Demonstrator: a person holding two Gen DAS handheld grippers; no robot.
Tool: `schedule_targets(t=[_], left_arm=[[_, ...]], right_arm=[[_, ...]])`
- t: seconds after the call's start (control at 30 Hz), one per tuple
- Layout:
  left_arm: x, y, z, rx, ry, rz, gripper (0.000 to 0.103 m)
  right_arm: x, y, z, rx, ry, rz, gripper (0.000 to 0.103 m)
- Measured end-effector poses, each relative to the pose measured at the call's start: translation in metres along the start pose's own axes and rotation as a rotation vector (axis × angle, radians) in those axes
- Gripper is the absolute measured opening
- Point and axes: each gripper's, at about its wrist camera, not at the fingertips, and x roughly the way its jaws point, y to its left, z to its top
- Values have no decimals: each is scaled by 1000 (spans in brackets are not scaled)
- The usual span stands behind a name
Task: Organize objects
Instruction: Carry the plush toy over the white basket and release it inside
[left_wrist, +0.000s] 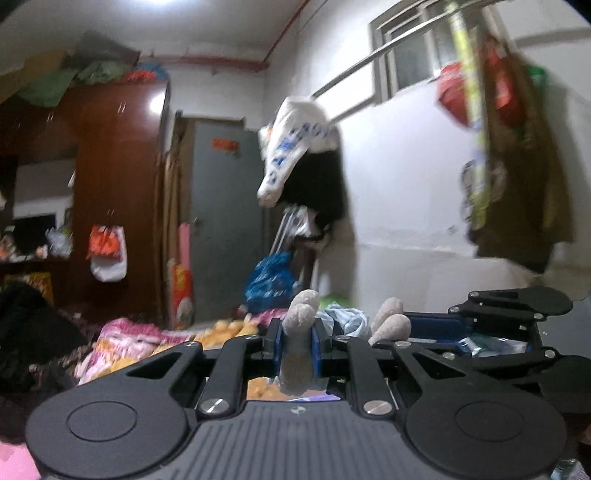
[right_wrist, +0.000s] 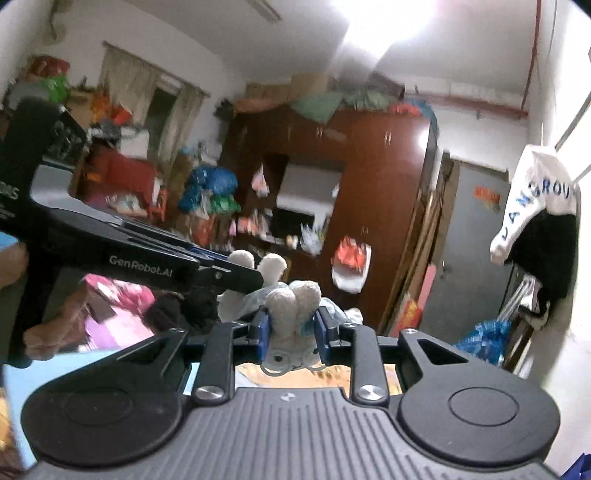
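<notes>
Cluttered bedroom, wardrobe (right_wrist: 369, 177) behind — left gripper (left_wrist: 297, 345) and right gripper (right_wrist: 293, 326) each pinch a limb of one plush toy (right_wrist: 291, 306), held aloft between them. Likely mid-carry; next needs a spot to set it.

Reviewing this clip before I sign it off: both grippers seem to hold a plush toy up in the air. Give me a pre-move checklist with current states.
1. Left gripper shut on a limb of the plush toy: ok.
2. Right gripper shut on the toy's other paired limbs: ok.
3. Toy lifted clear of the bedding: cannot tell, its body is hidden.
4. Grippers apart, not colliding: ok, side by side.
5. Drop-off spot in view: cannot tell.
6. Picture sharpness for aiming: not ok, blurred.
</notes>
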Motion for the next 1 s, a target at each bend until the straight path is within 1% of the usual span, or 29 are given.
schedule_targets(t=[0.1,0.17,0.2,0.23,0.27,0.3,0.33,0.37,0.4,0.43,0.5,0.57,0.63,0.7,0.8,0.93,1.0], left_arm=[[36,10,-8,-21,61,38,19],[55,16,-15,-39,96,52,19],[62,17,-19,-41,104,60,20],[66,18,-23,-38,108,78,21],[67,19,-25,-34,102,99,24],[65,18,-27,-27,93,118,37],[59,18,-29,-21,78,135,57],[50,18,-29,-12,59,144,67],[37,18,-29,-4,35,150,81],[26,16,-27,2,24,157,84],[4,15,-28,8,24,160,84],[-17,15,-36,6,59,153,89],[-33,18,-54,5,126,156,89],[-42,21,-75,5,190,183,89],[-46,25,-96,-11,237,205,89],[-40,29,-110,-58,277,202,89],[-36,26,-116,-61,300,206,89]], right_arm=[[34,-5,-8,-4,61,-17,29],[51,-4,-16,-22,101,-48,29],[60,-3,-20,-19,120,-56,24],[64,-1,-23,-21,129,-68,25],[63,-3,-28,-27,140,-86,30],[66,-3,-31,-27,157,-106,53],[65,-5,-34,-19,175,-115,73],[61,-5,-34,-9,177,-124,80],[51,-5,-34,2,160,-132,90],[42,-8,-34,22,141,-137,97],[22,-12,-33,101,125,-131,103],[8,-13,-33,197,134,-85,103],[-6,-11,-38,272,160,-67,103],[-19,-2,-47,299,167,-57,103],[-27,4,-59,309,183,-40,103],[-17,-3,-66,378,222,-6,103],[-10,-6,-67,417,242,4,103]])
